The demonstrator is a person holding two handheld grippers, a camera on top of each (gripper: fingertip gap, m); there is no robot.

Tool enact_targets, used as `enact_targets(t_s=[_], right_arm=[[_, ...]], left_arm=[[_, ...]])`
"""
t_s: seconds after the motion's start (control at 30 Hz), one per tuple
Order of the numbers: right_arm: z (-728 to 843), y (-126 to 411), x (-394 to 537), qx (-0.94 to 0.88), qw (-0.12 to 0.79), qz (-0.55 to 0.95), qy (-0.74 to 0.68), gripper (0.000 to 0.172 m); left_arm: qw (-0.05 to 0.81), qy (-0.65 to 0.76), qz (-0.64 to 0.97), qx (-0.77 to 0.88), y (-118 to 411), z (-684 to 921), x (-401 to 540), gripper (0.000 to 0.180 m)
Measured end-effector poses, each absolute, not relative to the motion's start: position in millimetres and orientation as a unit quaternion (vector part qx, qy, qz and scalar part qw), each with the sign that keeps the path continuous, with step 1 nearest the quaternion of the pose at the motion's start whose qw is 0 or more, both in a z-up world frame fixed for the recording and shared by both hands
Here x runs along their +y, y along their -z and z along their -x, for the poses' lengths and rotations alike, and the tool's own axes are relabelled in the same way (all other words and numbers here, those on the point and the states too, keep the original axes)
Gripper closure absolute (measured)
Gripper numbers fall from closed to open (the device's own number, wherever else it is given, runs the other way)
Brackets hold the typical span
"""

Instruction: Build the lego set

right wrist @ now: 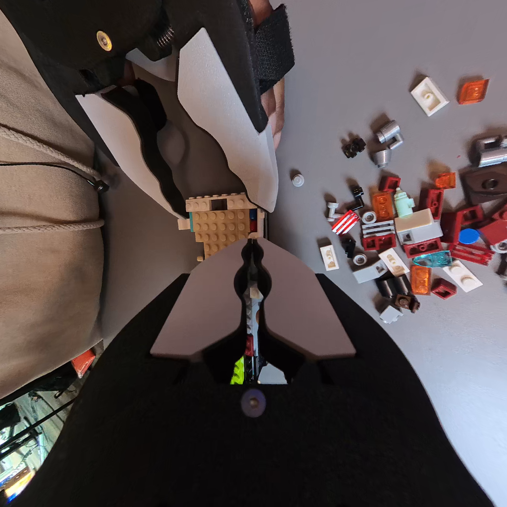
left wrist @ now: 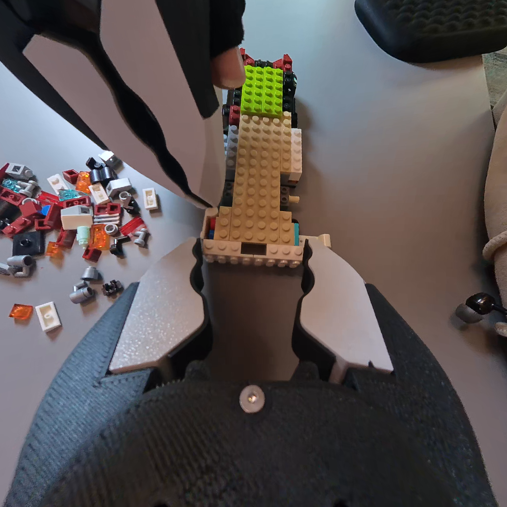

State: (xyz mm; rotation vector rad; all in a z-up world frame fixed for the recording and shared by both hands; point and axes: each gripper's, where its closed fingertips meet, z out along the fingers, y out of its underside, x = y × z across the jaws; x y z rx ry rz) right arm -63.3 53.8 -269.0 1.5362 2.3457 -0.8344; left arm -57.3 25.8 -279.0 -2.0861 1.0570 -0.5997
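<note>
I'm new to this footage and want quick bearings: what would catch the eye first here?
A long brick model, tan-topped with a lime green patch at its far end, lies on the grey table. The left gripper clamps the model's white near end between its fingers, while the right gripper, fingers together, meets a white corner piece on the model. To the left gripper's left lies a heap of loose bricks, mostly dark red.

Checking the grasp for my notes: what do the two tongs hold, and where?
Left tongs clamp the brick model across its white end. Right tongs are shut at its white corner piece; a hold cannot be told.
</note>
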Motion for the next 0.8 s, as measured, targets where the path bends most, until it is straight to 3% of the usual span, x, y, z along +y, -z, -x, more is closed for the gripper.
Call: enact_targets(t_s=[0.8], right_arm=[[62.6, 273.3, 52.5, 0.811, 0.103, -0.517, 0.254, 0.168]], left_arm=[[0.370, 0.229, 0.797, 0.420, 278.6, 56.2, 25.3, 0.110]])
